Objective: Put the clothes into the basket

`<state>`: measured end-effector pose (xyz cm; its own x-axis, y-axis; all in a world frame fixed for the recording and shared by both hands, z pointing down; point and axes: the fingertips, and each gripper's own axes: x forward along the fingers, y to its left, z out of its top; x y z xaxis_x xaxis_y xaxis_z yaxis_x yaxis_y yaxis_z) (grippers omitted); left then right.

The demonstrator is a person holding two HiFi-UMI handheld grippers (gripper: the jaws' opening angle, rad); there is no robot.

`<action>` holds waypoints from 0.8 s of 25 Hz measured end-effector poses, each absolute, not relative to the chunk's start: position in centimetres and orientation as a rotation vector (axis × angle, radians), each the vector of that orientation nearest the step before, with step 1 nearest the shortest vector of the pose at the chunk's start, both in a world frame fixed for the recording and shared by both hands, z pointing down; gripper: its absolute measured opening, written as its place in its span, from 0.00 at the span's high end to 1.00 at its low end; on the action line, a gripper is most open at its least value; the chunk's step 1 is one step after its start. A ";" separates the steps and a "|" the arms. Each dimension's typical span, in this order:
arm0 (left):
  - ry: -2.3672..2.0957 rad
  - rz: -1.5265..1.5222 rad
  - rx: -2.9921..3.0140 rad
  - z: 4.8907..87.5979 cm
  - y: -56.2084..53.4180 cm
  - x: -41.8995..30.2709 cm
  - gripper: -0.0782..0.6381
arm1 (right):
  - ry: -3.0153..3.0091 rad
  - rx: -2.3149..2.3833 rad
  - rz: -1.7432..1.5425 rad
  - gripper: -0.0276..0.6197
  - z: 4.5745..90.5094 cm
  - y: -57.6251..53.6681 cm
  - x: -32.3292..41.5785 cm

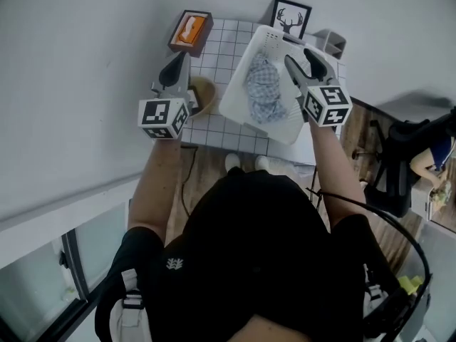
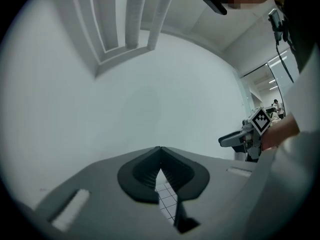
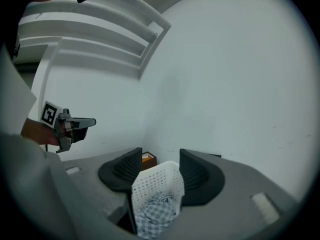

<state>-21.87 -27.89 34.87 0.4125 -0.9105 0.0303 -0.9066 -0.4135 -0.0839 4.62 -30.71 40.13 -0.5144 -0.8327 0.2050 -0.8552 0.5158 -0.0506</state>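
A white perforated basket [image 1: 235, 95] stands on the tiled table, with blue-and-white checked clothes [image 1: 263, 87] lying inside it. My right gripper [image 1: 299, 57] hovers above the basket's right side, open, with nothing between its fingers. In the right gripper view the basket [image 3: 155, 181] and the checked clothes [image 3: 157, 211] show below the parted jaws of the right gripper [image 3: 160, 156]. My left gripper [image 1: 174, 63] hangs left of the basket, over the table's left edge. Seen from its own camera, the left gripper [image 2: 160, 149] is shut and empty, its tips meeting.
On the white tiled table [image 1: 214, 55] sit an orange tissue box [image 1: 190, 30], a framed deer picture [image 1: 291, 16], a small wooden bowl [image 1: 205, 95] and a white container [image 1: 329, 43]. A plain wall runs behind it. A black chair [image 1: 399, 166] stands at the right.
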 end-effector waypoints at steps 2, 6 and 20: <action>1.659 -0.098 -2.586 34.1 -27.9 -21.5 0.88 | -2.607 1.483 0.198 0.60 39.0 -30.6 5.5; 1.669 -0.079 -2.574 33.6 -27.7 -21.5 0.88 | -2.605 1.523 0.164 0.65 37.8 -30.2 7.3; 1.674 -0.091 -2.570 33.9 -26.6 -20.5 0.88 | -2.538 1.672 0.171 0.87 38.3 -27.8 14.2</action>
<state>-20.50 -26.56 33.87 0.4037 -0.9148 0.0099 -0.9106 -0.4028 -0.0929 14.15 -27.77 38.30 -0.3932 -0.9083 0.1424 -0.9192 0.3916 -0.0404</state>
